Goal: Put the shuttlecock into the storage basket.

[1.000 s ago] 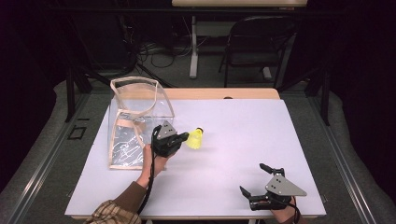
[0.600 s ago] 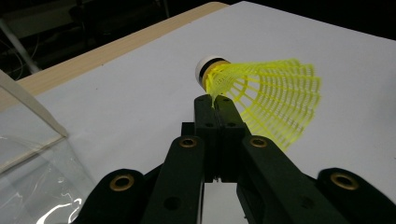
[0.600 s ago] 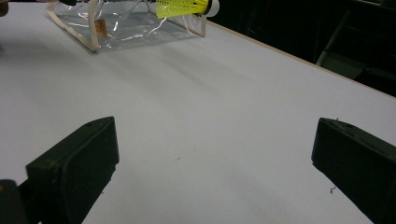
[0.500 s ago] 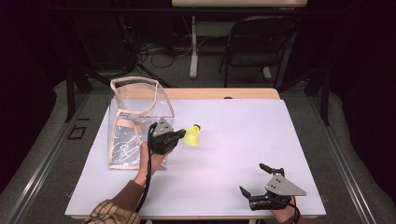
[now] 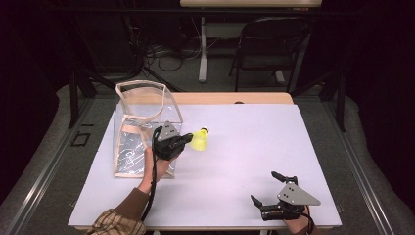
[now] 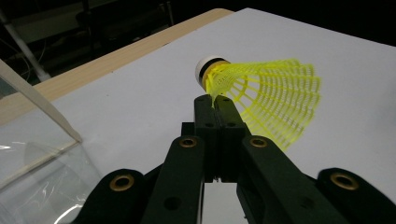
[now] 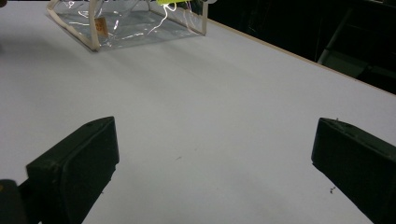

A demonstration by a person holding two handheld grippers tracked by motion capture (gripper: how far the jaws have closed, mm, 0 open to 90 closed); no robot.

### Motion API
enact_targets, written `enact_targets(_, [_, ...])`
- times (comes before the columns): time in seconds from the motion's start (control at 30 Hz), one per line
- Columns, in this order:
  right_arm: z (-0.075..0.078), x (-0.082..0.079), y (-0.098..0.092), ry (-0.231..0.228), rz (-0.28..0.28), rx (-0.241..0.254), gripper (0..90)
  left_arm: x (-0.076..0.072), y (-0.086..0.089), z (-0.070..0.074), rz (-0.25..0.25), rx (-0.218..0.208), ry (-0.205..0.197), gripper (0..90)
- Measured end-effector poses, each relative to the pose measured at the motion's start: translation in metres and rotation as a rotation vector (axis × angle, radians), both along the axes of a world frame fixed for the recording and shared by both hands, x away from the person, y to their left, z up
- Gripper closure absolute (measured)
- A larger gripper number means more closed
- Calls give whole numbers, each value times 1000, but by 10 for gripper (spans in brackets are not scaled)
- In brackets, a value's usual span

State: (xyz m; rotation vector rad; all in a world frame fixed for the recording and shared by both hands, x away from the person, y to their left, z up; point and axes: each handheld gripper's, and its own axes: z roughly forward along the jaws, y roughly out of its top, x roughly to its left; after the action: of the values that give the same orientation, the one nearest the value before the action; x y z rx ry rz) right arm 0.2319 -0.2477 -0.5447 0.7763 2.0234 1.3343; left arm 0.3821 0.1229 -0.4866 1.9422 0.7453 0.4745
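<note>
Right claw (image 5: 270, 191) rests at the near right edge of the white surface (image 5: 254, 147), jaws spread wide with nothing between them; in the right gripper view bare surface lies between the two black jaws. Left claw (image 5: 187, 139), farther off and left of centre, is pressed together on the skirt of the yellow shuttlecock (image 5: 200, 140), pinching it near the white cork. The shuttlecock is held above the surface, cork pointing far and right. Clear bag (image 5: 139, 129) stands upright just left of the left claw, open mouth upward.
</note>
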Motion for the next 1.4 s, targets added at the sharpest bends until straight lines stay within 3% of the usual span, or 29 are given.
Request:
enact_targets(0.5, [0,0,0,-1,-3,-1,0,1,4,7,3,-9,-2,900])
enact_targets(1.4, [-1,0,1,4,-11,-2,0,6,1,40,-15,12,-31,900])
